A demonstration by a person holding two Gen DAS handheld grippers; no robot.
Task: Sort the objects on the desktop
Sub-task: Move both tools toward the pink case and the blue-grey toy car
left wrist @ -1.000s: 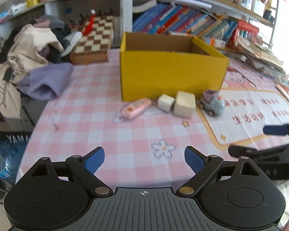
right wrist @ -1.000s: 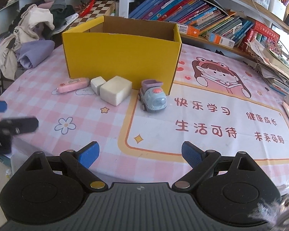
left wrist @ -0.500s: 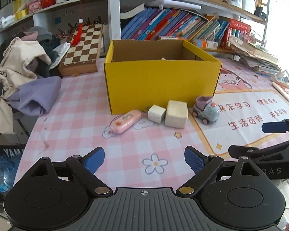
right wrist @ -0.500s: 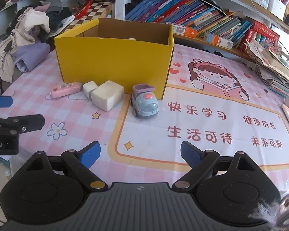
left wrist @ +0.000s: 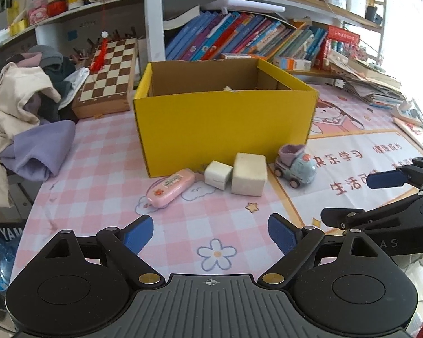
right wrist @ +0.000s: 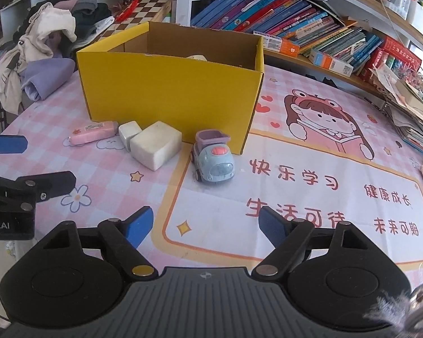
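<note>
A yellow cardboard box (left wrist: 225, 124) (right wrist: 169, 95) stands open on the pink checked tablecloth. Along its front lie a pink flat case (left wrist: 170, 187) (right wrist: 94, 136), a small white cube (left wrist: 218, 174) (right wrist: 129, 131), a larger white block (left wrist: 249, 174) (right wrist: 155, 148) and a light blue toy truck (left wrist: 296, 166) (right wrist: 213, 160). My left gripper (left wrist: 210, 232) is open, hovering short of the pink case and blocks. My right gripper (right wrist: 205, 224) is open, just short of the toy truck. Each gripper shows at the other view's edge. Something pale lies inside the box, mostly hidden.
A chessboard (left wrist: 107, 76) and a heap of clothes (left wrist: 22, 118) sit at the back left. Shelves of books (right wrist: 296, 28) run behind the box. Stacked papers (left wrist: 375, 84) lie at the right. A printed mat (right wrist: 324, 174) covers the table's right part.
Both grippers have moved forward toward the objects, which now look larger and closer. Both stay open. Nothing on the table has shifted.
</note>
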